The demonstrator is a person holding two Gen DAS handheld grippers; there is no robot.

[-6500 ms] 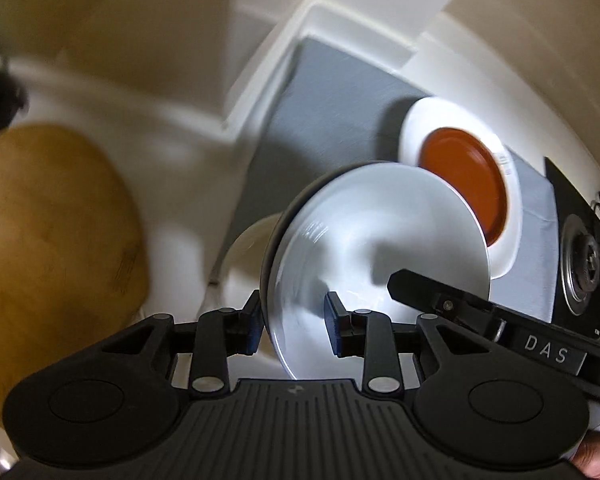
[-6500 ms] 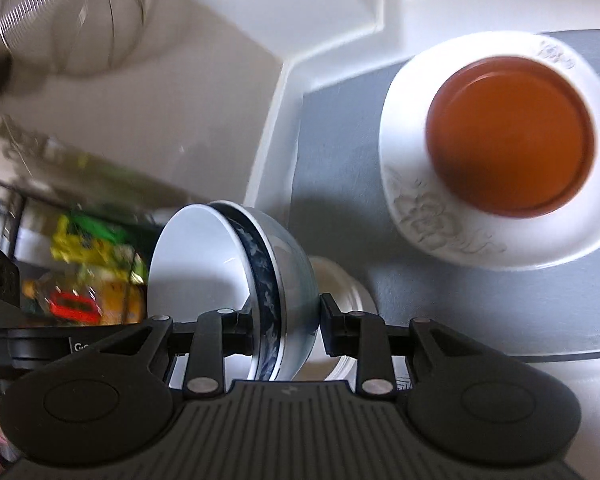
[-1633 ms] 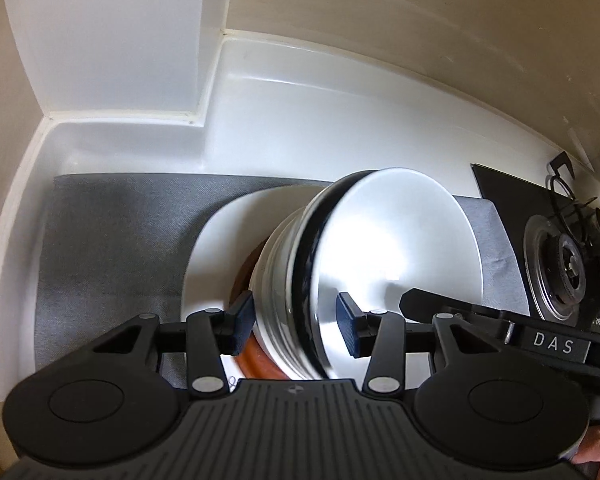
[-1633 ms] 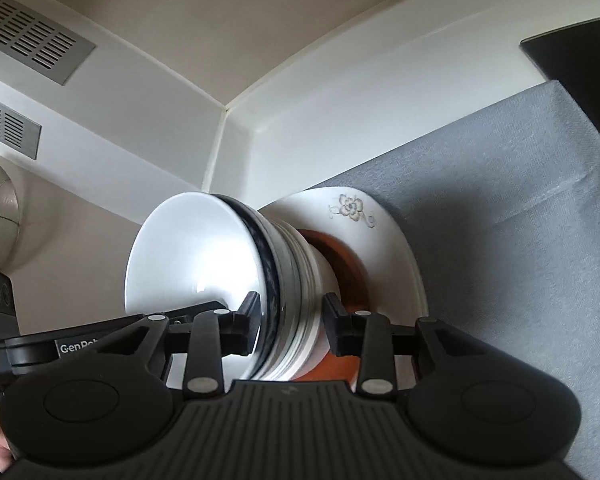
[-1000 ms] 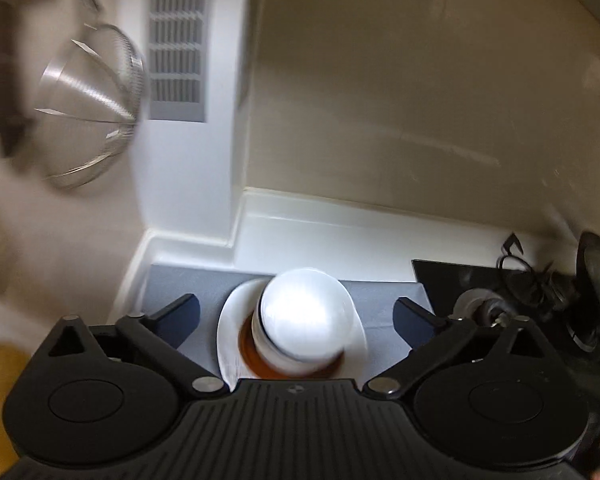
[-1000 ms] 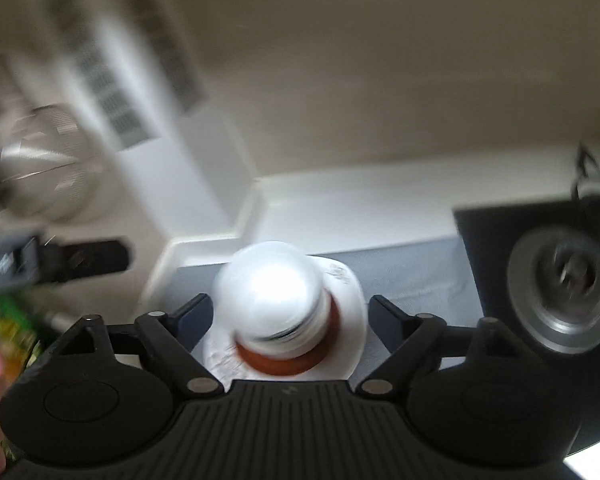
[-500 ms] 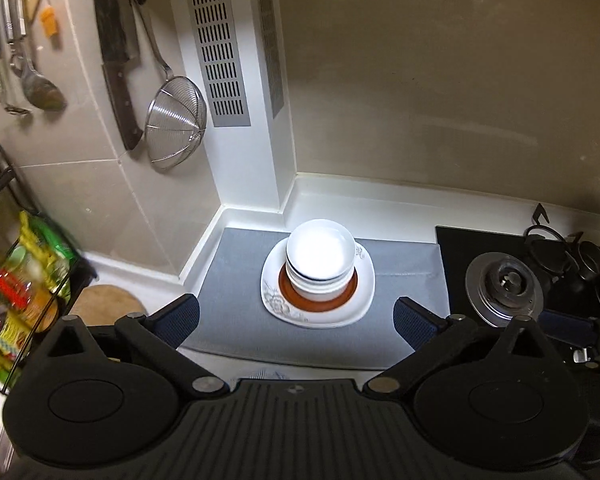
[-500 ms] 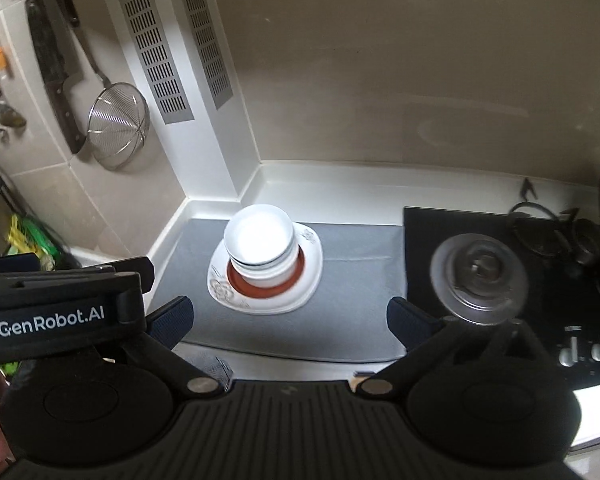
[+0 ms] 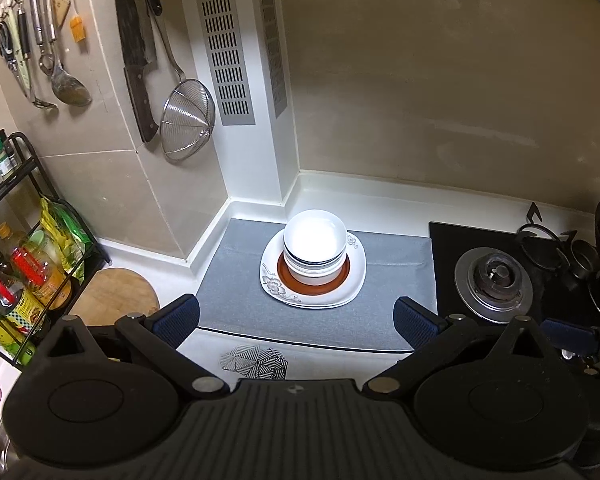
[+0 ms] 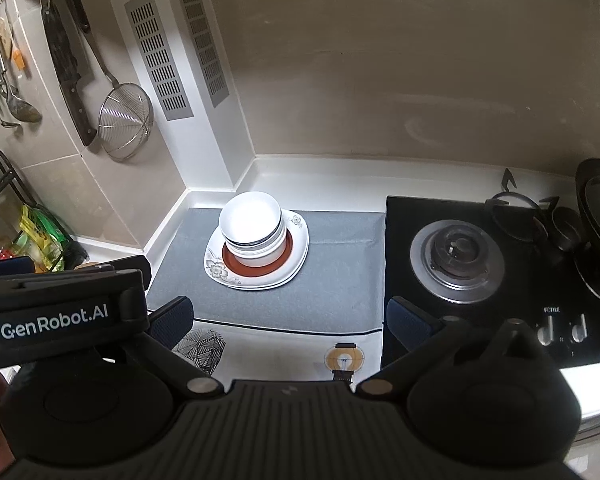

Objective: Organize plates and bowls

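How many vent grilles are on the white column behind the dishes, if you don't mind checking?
2: one vent grille on the column's left face, another grille on its right face; none seem hidden.

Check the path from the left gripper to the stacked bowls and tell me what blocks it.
Nothing visible blocks it. The left gripper is open and drawn back above the counter's front edge; between it and the stacked bowls on the floral plate lies only bare gray mat.

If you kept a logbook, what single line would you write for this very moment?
left gripper: open, empty | right gripper: open, empty | bowls: stacked on red plate | white plate: under it, on grey mat
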